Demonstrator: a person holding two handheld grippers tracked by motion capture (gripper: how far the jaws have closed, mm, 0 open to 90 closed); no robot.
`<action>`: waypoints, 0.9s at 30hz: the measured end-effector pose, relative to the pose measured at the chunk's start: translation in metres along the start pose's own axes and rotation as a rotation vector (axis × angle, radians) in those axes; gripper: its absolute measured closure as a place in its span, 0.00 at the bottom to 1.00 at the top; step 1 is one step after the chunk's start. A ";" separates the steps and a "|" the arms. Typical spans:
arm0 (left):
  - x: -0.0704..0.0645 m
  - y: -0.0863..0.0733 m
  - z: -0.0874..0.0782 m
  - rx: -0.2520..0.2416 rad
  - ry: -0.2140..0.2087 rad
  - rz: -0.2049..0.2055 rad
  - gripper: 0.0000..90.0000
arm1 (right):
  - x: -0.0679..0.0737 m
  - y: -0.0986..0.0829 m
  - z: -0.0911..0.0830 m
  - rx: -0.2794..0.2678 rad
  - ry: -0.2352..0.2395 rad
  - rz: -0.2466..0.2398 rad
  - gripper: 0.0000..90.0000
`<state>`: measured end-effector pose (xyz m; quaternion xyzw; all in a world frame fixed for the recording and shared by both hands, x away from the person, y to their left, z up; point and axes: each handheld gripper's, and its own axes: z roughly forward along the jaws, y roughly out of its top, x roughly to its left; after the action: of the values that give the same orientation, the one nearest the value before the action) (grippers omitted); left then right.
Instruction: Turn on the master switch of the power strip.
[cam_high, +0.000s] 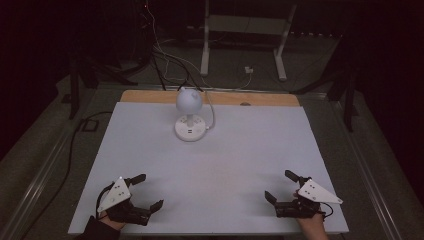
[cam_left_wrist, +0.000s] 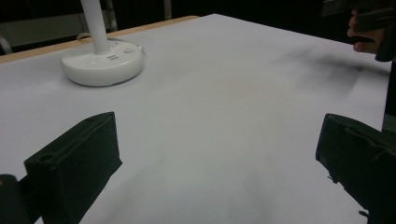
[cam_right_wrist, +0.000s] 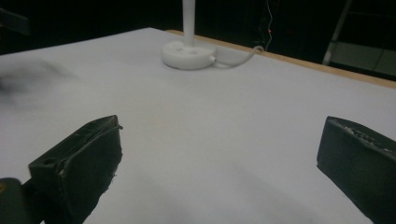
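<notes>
Lamp (cam_high: 189, 111) stands near the far edge of the table (cam_high: 250, 150), its cord (cam_high: 211, 112) trailing off the back. Left gripper (cam_high: 149, 192) and right gripper (cam_high: 278, 186) wait at the near corners, jaws spread wide, holding nothing. Risk, I'd say: a high push tips that top-heavy lamp, or a jaw snags the cord.

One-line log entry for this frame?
left claw: open, empty | right claw: open, empty | white round-based desk lamp: upright, far centre, untouched | white table
</notes>
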<state>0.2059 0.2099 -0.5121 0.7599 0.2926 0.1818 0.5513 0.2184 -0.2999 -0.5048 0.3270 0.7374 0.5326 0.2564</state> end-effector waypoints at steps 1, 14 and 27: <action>0.000 0.000 0.000 -0.001 0.001 0.002 0.00 | 0.000 0.000 0.000 0.008 -0.002 0.005 0.00; 0.001 0.000 0.001 0.005 0.004 -0.001 0.00 | 0.009 -0.003 0.004 0.102 -0.037 -0.045 0.00; -0.001 0.001 0.002 0.000 0.006 0.009 0.00 | 0.013 0.001 0.007 0.124 -0.058 -0.024 0.00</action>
<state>0.2063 0.2074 -0.5113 0.7608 0.2906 0.1865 0.5495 0.2153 -0.2858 -0.5066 0.3487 0.7650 0.4731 0.2635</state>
